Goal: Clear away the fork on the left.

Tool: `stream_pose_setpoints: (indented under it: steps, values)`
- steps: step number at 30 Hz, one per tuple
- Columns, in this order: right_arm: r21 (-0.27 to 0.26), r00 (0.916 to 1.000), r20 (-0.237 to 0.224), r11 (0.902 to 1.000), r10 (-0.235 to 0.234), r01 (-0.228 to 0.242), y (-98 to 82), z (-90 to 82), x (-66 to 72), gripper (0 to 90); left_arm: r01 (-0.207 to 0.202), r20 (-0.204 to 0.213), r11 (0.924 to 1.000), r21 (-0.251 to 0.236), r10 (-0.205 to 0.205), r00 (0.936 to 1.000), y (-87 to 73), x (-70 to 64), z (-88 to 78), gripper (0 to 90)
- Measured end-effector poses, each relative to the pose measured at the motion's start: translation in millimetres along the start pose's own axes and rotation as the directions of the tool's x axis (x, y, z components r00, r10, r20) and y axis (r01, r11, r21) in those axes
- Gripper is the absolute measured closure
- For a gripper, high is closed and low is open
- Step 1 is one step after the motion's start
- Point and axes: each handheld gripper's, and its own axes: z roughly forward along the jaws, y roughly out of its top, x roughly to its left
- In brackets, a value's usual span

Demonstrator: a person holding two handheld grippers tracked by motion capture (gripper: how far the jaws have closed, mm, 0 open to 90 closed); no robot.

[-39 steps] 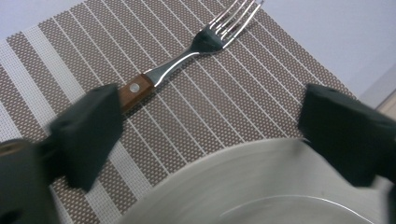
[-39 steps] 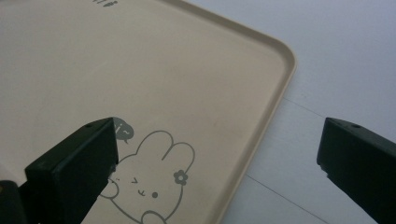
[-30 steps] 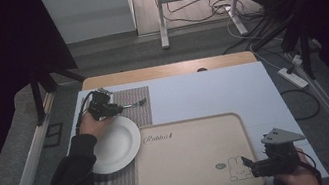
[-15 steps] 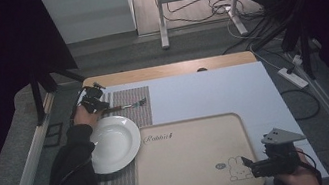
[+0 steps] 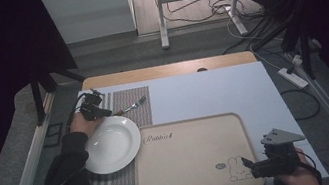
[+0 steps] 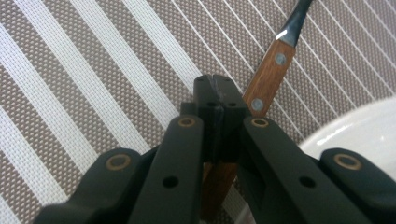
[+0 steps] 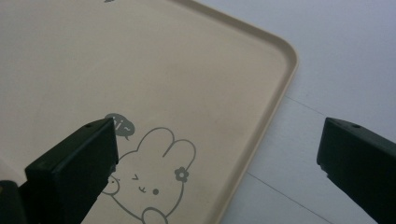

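A fork (image 5: 131,105) with a wooden handle (image 6: 271,74) lies on the striped placemat (image 5: 128,96) at the table's left, just beyond a white plate (image 5: 110,144). My left gripper (image 5: 107,113) is low over the near end of that handle, its jaws pressed together with nothing between the tips (image 6: 215,86); the handle runs beneath them and the plate's rim (image 6: 364,135) shows to the right. My right gripper (image 5: 247,167) hangs open over the near right corner of the beige tray (image 5: 194,158), above its printed rabbit (image 7: 149,182).
The tray's raised rim (image 7: 275,93) borders bare pale-blue tabletop (image 5: 203,91) on the right. Beyond the table's far edge are a stand's legs (image 5: 162,32) and cables (image 5: 262,20) on the floor. A power strip (image 5: 291,76) lies at the right.
My left gripper went briefly toward the far left corner of the mat, then came back down beside the fork's handle. The fork, the plate and my right gripper stayed where they were.
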Motion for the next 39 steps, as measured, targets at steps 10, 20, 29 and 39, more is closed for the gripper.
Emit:
stream_pose_setpoints:
  steps: [10,20,29,39]
  values:
    - [0.001,1.0,-0.002,1.0,0.001,-0.001,0.0,-0.1,-0.2,0.0,0.022,0.031,0.9996,-0.018,-0.022,0.9993,3.2,4.6,-5.1,87.8]
    - [0.003,1.0,-0.002,1.0,-0.004,0.004,0.0,-0.1,0.3,0.0,0.027,0.043,0.9954,-0.092,-0.023,0.9988,16.2,-1.4,-11.6,29.8]
    - [0.003,1.0,-0.003,1.0,-0.007,0.007,0.0,-0.1,0.5,0.0,-0.06,0.002,0.9981,-0.012,0.06,0.9982,28.7,-16.0,7.6,0.4]
    - [0.004,1.0,-0.003,1.0,-0.009,0.009,-0.3,-0.4,0.7,0.0,-0.103,-0.057,0.9921,0.072,0.107,0.9926,35.0,-25.3,20.0,22.3]
